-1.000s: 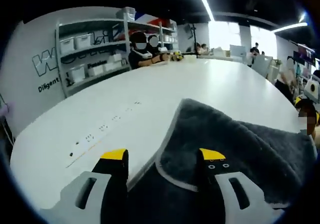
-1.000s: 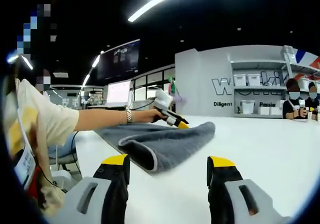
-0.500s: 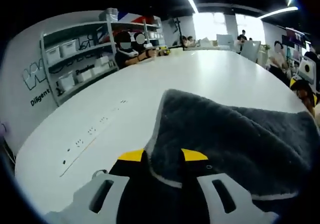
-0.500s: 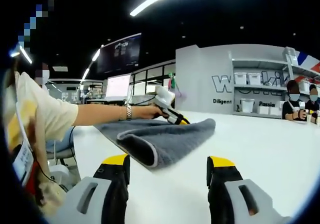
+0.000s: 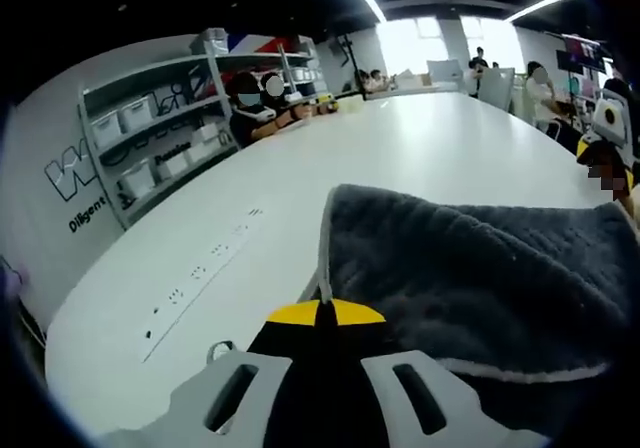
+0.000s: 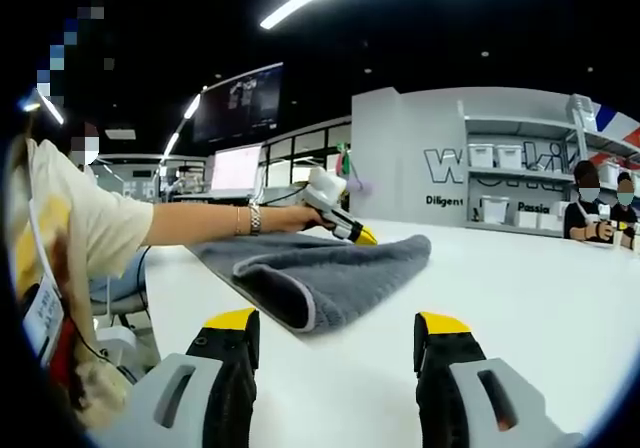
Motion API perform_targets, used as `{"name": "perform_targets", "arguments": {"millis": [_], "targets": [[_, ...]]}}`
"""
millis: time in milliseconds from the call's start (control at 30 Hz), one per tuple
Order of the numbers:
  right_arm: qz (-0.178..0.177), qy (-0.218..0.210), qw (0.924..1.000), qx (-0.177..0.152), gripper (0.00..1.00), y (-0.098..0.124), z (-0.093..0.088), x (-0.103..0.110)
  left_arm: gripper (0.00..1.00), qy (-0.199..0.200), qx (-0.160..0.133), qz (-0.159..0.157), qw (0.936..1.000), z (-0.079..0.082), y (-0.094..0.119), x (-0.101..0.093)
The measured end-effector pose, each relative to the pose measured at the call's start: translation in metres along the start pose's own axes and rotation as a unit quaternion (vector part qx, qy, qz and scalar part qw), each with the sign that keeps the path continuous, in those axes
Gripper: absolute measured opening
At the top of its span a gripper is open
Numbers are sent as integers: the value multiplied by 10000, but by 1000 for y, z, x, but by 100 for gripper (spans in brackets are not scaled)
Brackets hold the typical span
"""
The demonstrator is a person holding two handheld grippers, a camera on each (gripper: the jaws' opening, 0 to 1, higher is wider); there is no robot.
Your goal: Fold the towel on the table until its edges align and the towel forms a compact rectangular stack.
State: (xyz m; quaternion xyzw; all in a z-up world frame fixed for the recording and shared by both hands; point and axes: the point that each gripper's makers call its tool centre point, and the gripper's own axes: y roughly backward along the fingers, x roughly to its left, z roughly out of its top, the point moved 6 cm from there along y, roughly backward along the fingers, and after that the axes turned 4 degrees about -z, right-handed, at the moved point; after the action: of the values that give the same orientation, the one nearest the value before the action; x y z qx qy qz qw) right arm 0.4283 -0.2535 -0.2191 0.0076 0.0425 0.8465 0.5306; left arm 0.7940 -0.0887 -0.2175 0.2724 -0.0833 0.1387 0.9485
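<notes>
- A gray towel (image 6: 325, 273), already folded over once, lies on the white table (image 6: 540, 298).
- The left gripper (image 5: 322, 313) is clamped on the towel's corner.
- The right gripper (image 6: 335, 323) hangs near the towel, jaws apart.
- The next fold should bring that corner squarely onto the opposite edge.

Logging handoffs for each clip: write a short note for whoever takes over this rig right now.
Left gripper: jaws shut on the near edge of the grey towel.
Right gripper: open, holding nothing, above the white table, short of the towel's near folded corner.
Towel: on the table, already doubled over, layers bunched and uneven.
Done: at least one fold.
Left: probably take the free corner with the right gripper, fold again, square the edges into a compact rectangle.
</notes>
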Motion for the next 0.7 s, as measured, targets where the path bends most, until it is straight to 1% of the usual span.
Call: {"name": "perform_targets", "arguments": {"millis": [133, 200, 300, 400, 433, 700], "targets": [[17, 14, 10000, 16, 62, 0, 0, 1, 1, -29, -3, 33, 10000, 3, 6, 4], [20, 13, 10000, 11, 62, 0, 1, 1, 1, -89, 21, 105, 9999, 6, 11, 6], [12, 26, 10000, 18, 62, 0, 1, 2, 1, -127, -3, 165, 9998, 11, 21, 8], [-10, 48, 10000, 21, 62, -1, 1, 2, 1, -45, -52, 220, 9997, 19, 32, 14], [1, 38, 10000, 12, 62, -1, 2, 2, 1, -69, -44, 291, 9995, 22, 36, 15], [52, 54, 10000, 14, 62, -3, 3, 4, 1, -16, 191, 524, 9984, 30, 58, 21]]}}
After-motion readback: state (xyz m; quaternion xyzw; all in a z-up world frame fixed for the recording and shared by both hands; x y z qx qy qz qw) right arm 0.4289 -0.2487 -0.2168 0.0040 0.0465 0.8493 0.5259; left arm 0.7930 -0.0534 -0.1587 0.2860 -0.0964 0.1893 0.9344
